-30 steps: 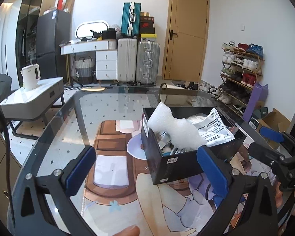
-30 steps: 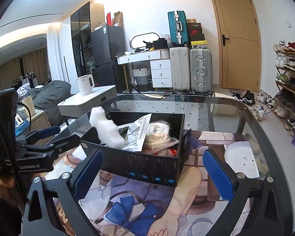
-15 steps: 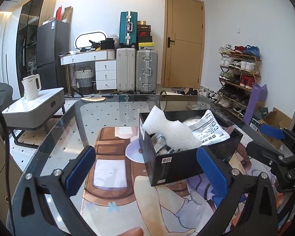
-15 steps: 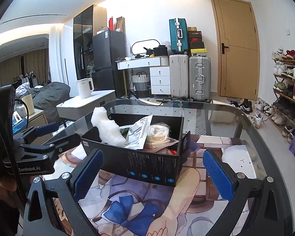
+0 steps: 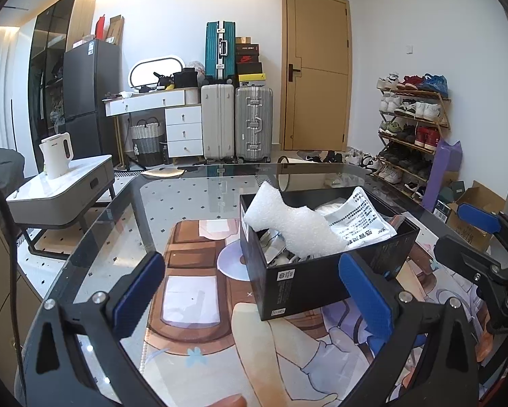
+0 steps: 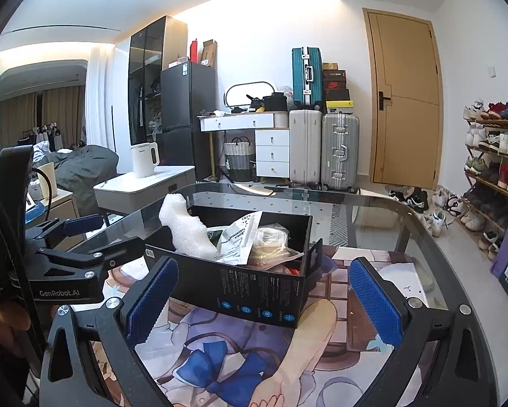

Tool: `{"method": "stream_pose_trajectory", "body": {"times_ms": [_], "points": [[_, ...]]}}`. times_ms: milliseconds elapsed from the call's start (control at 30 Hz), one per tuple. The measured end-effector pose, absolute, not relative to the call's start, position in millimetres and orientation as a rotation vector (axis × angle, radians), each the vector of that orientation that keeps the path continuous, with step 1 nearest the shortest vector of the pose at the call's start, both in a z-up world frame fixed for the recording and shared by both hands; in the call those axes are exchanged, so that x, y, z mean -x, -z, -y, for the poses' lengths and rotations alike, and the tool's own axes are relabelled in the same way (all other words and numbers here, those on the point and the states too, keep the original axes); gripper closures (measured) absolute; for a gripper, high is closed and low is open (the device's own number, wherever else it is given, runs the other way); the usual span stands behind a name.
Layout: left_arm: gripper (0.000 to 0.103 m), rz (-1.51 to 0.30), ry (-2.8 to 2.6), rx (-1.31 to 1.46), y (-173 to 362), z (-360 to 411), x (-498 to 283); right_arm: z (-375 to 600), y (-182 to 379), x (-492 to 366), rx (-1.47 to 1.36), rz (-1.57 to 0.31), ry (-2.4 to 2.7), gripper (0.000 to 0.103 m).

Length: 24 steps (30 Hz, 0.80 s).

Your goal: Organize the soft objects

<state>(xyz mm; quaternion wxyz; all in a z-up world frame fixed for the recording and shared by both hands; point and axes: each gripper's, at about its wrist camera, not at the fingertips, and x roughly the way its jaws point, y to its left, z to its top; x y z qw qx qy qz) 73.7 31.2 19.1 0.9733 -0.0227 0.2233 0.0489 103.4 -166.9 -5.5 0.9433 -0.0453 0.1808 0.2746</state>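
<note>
Over the last second both cameras have lifted and drawn back a little: the black box [image 5: 325, 254] now sits lower and slightly further off in each view than it did, and nothing inside it has shifted. I read that as both tongs backing away from the box with nothing carried, so the sorting is either between picks or close to finished.

In the left wrist view, going from the left of the frame, the left tongs [image 5: 250, 291] stand wide and empty over the glass counter [image 5: 125, 224], with the cartoon mat [image 5: 193, 291] beneath them. Right of centre the box rests on that mat, and the white foam piece [image 5: 288, 224] sticks up out of its near end, leaning on the rim. Just right of it lies the printed white pouch [image 5: 359, 220]. At the right edge the right tongs [image 5: 477, 240] show from the side, also spread and empty.

In the right wrist view the left tongs [image 6: 81, 237] sit at the left edge, near the box's corner. The right tongs [image 6: 260, 291] frame the box [image 6: 254, 288], spread wide. The clear plastic bag [image 6: 271, 240] fills its middle.

The foam piece overhanging the rim would likely snag first on any reach. The counter to the right of the box is bare.
</note>
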Motion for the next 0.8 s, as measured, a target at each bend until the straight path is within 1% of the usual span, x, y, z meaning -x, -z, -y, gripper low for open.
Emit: {"method": "stream_pose_trajectory", "body": {"times_ms": [800], "points": [[0.0, -0.461, -0.093, 0.06, -19.4, -32.6, -71.3, 169.5, 5.0, -104.7, 0.074, -0.375, -0.561, 0.0]]}}
